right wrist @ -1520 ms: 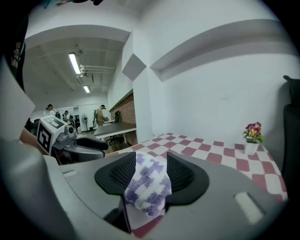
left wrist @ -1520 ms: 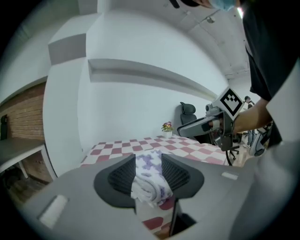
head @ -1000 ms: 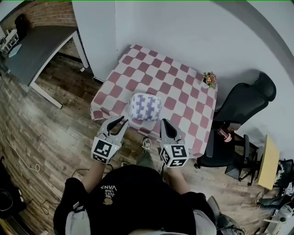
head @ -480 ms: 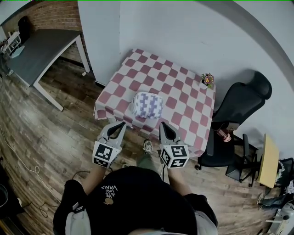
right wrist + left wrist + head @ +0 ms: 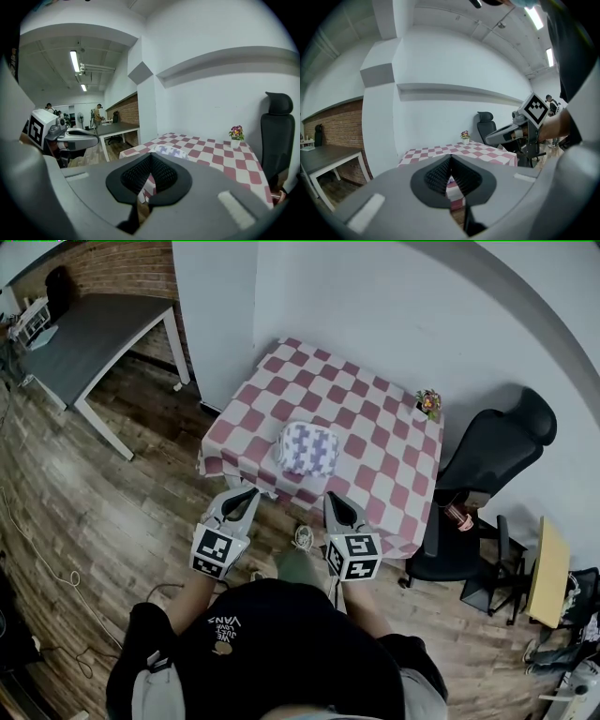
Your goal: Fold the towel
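The folded towel (image 5: 309,448), white with a purple pattern, lies near the front edge of the red-and-white checked table (image 5: 375,437). Both grippers hang over the wooden floor, short of the table and apart from the towel. My left gripper (image 5: 250,492) is shut with nothing in it, its ribbed pads (image 5: 440,172) pressed together. My right gripper (image 5: 333,496) is shut and empty too, and past its meeting pads (image 5: 161,173) the towel (image 5: 171,150) shows on the table. Each gripper view also catches the other gripper, the right gripper (image 5: 493,138) and the left gripper (image 5: 92,136).
A small flower pot (image 5: 429,401) stands at the table's far right corner. A black office chair (image 5: 492,460) is right of the table, and a grey desk (image 5: 89,334) stands at the far left. A white wall column (image 5: 211,306) stands behind the table's left side.
The left gripper's jaws, apart a second ago, have closed on nothing. Both grippers have drawn back from the table's front edge. The towel stays put on the table.
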